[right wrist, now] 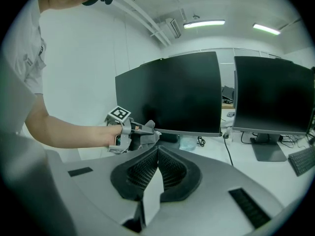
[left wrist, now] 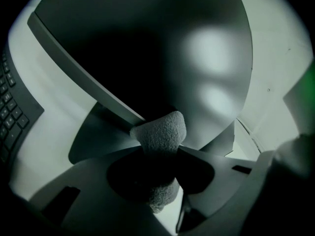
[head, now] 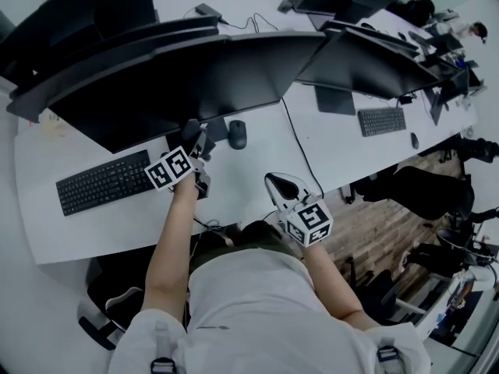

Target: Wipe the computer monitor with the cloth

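Note:
A large black monitor [head: 179, 76] stands on the white desk [head: 257, 162] in front of me. My left gripper [head: 192, 140] reaches up to the monitor's lower edge and is shut on a grey cloth [left wrist: 160, 132]. In the left gripper view the cloth's tip lies against the bottom bezel, with the dark screen [left wrist: 147, 48] filling the view above it. The right gripper view shows the same monitor [right wrist: 172, 92], with the left gripper [right wrist: 142, 132] and cloth [right wrist: 148, 128] at its lower left corner. My right gripper [head: 279, 184] hangs near the desk's front edge, its jaws [right wrist: 157, 150] shut with nothing between them.
A black keyboard [head: 105, 181] lies left of the left gripper and a dark mouse [head: 237, 133] sits just right of it. A cable [head: 300, 150] runs across the desk. A second monitor [head: 366, 61] and keyboard [head: 380, 121] stand to the right. Office chairs [head: 425, 189] sit beyond the desk edge.

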`<state>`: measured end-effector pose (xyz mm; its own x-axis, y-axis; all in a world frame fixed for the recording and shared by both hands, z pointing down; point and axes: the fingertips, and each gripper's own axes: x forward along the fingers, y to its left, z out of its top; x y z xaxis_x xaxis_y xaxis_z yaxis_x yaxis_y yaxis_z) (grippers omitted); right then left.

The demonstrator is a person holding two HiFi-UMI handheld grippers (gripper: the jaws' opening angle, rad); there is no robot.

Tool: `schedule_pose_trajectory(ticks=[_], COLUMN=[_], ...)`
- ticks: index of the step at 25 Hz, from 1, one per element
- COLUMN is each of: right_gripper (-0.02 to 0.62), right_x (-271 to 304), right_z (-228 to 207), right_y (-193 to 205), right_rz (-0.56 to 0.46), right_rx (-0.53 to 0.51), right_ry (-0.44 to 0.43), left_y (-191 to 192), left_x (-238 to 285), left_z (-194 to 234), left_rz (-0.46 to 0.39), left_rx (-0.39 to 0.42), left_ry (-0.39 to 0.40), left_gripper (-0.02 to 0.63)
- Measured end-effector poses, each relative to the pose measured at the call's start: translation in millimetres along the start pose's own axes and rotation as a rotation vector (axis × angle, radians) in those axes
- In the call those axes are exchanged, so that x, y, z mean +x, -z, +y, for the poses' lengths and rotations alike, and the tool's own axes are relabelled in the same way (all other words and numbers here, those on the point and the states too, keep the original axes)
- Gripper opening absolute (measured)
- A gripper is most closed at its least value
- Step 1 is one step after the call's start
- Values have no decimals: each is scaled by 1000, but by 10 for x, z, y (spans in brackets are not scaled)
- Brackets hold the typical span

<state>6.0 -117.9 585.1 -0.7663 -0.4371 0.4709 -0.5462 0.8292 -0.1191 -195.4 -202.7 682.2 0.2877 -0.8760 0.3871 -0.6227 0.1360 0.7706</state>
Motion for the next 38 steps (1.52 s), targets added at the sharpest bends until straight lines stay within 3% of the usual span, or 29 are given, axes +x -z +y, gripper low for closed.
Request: schedule_pose_trajectory(ticks=[31, 38], right_gripper=[9, 9], right_x=[993, 1184], right_z=[1493, 1723], right_y=[-523, -602], right_rz=[27, 24], right_rx=[-113, -125], right_ry=[-196, -229], left_y=[-956, -1198], left_x=[-1716, -1937], left_z=[1350, 1459], left_rz=[-205, -222], left_rx=[-58, 8], left_ry=[-131, -121], left_gripper=[126, 127])
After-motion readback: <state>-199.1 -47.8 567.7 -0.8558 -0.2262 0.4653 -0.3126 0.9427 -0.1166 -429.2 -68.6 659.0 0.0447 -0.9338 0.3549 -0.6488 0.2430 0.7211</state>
